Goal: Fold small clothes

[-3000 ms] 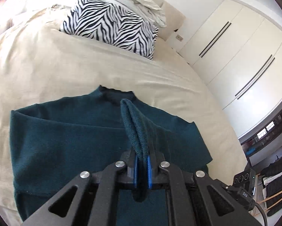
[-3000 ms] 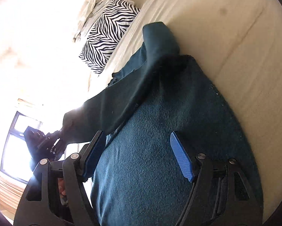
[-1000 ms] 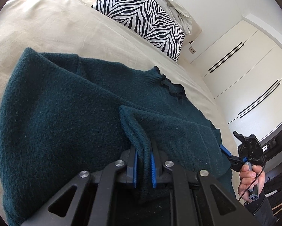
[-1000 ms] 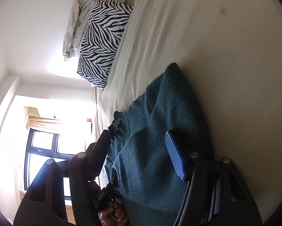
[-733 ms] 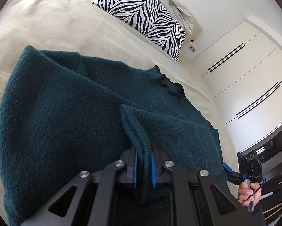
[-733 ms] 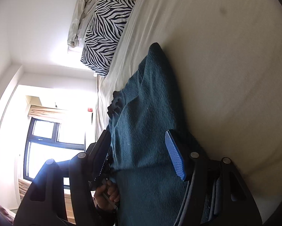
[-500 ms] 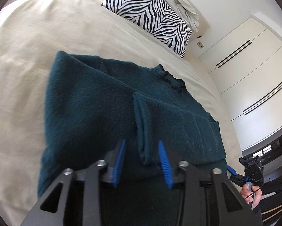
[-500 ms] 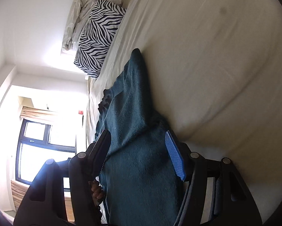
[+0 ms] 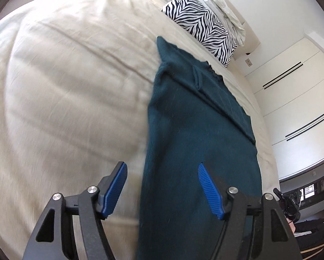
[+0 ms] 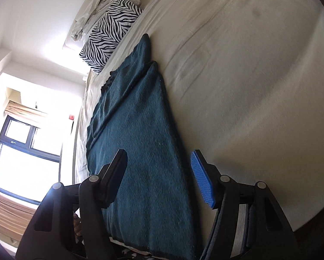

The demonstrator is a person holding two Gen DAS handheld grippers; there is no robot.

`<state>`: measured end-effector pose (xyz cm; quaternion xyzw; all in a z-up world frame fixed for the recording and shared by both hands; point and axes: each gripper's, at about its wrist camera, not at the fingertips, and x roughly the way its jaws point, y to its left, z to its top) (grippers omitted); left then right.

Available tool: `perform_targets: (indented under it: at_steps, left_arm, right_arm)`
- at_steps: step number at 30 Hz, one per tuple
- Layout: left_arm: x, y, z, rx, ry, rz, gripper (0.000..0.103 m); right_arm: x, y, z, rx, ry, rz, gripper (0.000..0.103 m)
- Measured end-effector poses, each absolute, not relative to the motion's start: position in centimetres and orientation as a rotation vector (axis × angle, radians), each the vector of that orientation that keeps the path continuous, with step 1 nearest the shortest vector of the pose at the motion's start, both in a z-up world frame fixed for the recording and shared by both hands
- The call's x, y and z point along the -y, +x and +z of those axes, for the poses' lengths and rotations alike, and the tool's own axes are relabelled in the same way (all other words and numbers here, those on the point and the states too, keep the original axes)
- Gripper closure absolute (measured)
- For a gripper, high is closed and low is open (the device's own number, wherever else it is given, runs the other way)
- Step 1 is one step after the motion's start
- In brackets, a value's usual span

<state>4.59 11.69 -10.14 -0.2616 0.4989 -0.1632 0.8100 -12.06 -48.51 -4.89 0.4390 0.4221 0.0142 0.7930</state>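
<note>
Sweater: my dark teal sweater (image 9: 196, 121) lies folded into a long narrow strip on the bed (image 9: 71, 82), collar end toward the pillow.
Left tongs: my left tongs (image 9: 162, 189) hang above the strip's near end, jaws opening, blue pads clear of the cloth; the sweater's left edge runs under the gap between them.
Right tongs: my right tongs (image 10: 159, 177) stand open over the same end from the other side, gripping nothing; the sweater's right edge passes below the gap.
Pillow: a zebra-print pillow (image 9: 201, 30) sits at the head of the bed, just beyond the sweater, with a crumpled white sheet (image 9: 222, 6) behind it.
Room: white wardrobe (image 9: 292, 91) in the left view, bright window (image 10: 25, 158) in the right view.
</note>
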Motion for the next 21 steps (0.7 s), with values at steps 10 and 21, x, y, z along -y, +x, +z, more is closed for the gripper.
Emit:
perform_targets:
  at_steps: [10,21]
  left_arm:
    - [-11.2,-1.9,-11.4,-1.143,-0.562,-0.447,0.034]
    - [-10.4,-2.4,-12.4,-1.209,-0.511,-0.468,0.048]
  right_arm:
    - [46.6,-17.9,-5.1,-0.957,0.919,0.003,0.043]
    - [46.1,-21.2,-3.6,-1.01,0.866,-0.046,0.044]
